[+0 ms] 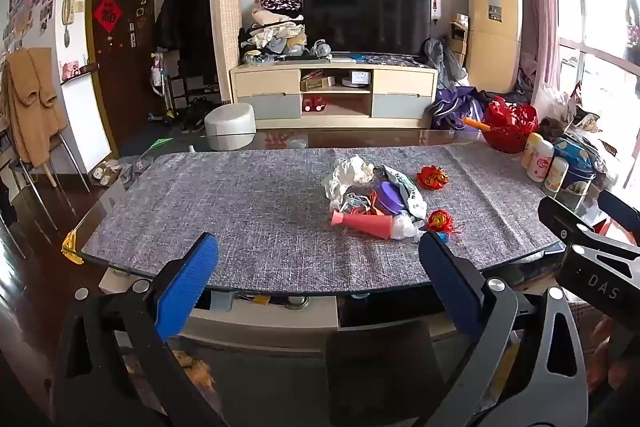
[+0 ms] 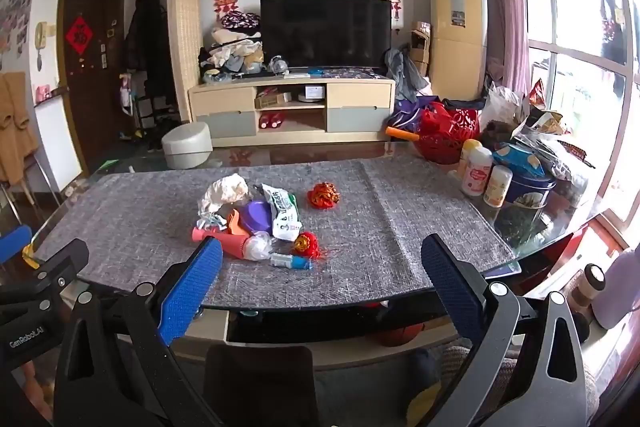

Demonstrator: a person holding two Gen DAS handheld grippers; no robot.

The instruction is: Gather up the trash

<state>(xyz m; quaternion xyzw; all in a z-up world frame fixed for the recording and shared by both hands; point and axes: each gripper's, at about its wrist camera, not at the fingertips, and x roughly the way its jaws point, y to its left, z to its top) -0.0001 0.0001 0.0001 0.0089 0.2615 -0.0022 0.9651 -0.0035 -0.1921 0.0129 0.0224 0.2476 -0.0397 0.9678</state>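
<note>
A pile of trash [image 1: 374, 197] lies on the grey mat [image 1: 240, 207] of the table: crumpled white paper [image 1: 350, 173], a purple lid [image 1: 388, 197], a white wrapper [image 1: 410, 193], a pink cone [image 1: 362, 223] and two red crumpled balls [image 1: 432, 177] [image 1: 440, 219]. In the right wrist view the pile [image 2: 252, 219] also shows a small blue tube [image 2: 292, 261]. My left gripper [image 1: 320, 267] is open and empty at the table's near edge. My right gripper [image 2: 320, 271] is open and empty, also at the near edge, just short of the pile.
A red basket [image 1: 510, 125], several bottles [image 1: 540, 161] and a blue tin [image 2: 528, 187] crowd the table's right end. A dark chair back [image 2: 260, 383] stands below the table edge. A TV stand [image 1: 336, 93] and a white stool [image 1: 230, 127] stand beyond.
</note>
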